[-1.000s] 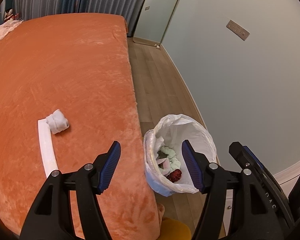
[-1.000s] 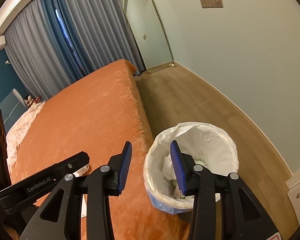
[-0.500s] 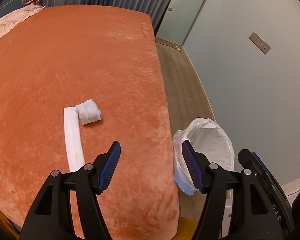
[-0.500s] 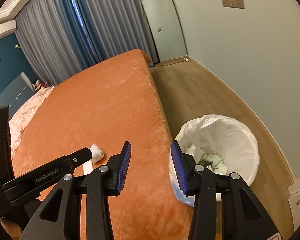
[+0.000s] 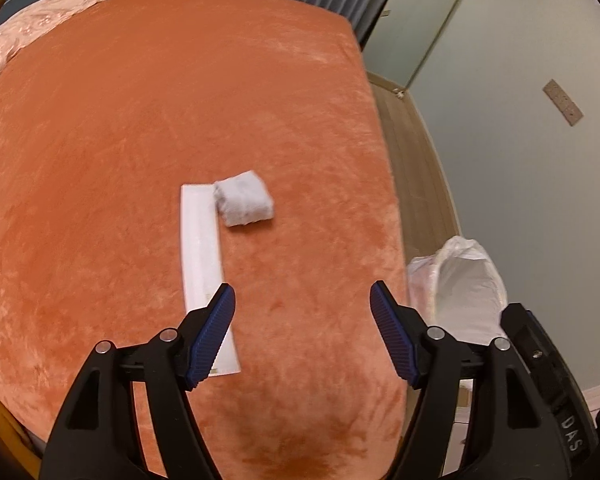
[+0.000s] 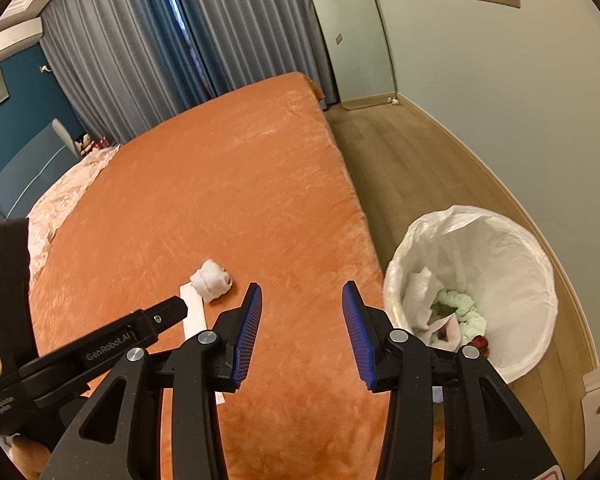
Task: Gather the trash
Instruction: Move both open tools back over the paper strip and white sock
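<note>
Trash remains on the bed (image 5: 100, 140): a wad (image 5: 244, 199) touching a white strip (image 5: 202, 256), both near the bin (image 6: 476, 280). Left gripper (image 5: 302, 320) hangs above them, empty jaws opening, probably to grab. Right gripper (image 6: 302, 332) waits with jaws apart, empty.

One tissue wad (image 5: 244, 199), one paper strip (image 5: 202, 256), one bin (image 6: 500, 240)

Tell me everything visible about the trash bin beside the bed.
The trash bin is round and open-topped, lined with a thin white plastic bag whose edge folds over the rim. It stands upright on the wood floor, close against the side of the orange bed. Inside lie crumpled white paper, a pale green wad and something small and dark red. Neither gripper touches it.
</note>
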A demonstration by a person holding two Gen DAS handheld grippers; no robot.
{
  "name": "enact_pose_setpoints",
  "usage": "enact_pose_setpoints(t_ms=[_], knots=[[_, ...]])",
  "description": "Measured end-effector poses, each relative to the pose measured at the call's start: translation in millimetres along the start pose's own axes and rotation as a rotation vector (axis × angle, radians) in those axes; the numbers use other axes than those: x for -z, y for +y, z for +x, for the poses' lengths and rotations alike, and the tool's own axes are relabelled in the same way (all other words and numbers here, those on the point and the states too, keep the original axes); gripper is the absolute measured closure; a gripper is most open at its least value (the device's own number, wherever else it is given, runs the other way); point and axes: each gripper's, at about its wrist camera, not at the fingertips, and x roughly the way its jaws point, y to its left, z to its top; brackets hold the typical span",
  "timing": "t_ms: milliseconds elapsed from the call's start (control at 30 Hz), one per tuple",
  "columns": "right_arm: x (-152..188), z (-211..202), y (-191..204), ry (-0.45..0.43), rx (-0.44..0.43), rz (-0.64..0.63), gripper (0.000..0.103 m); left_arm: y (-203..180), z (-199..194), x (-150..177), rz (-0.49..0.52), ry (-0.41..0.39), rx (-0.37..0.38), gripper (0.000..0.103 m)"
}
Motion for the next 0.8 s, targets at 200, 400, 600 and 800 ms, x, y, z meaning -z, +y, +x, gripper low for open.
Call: enact_pose_setpoints(t_ms=[200, 400, 600, 800], knots=[[11, 26, 10, 0.052, -0.008, -0.009, 0.062, 37, 33, 12, -0.055, 0.066, -0.076, 0.034], [21, 52, 21, 0.105, -0.018, -0.011, 0.062, 72, 73, 21, -0.131, 0.16, -0.109, 0.034], [30, 76, 32, 0.155, -0.021, -0.012, 0.062, 89, 104, 28, -0.172, 0.229, -0.1, 0.036], [33, 97, 40, 0.193, -0.022, -0.018, 0.062, 82, 119, 21, -0.133, 0.23, -0.124, 0.048]])
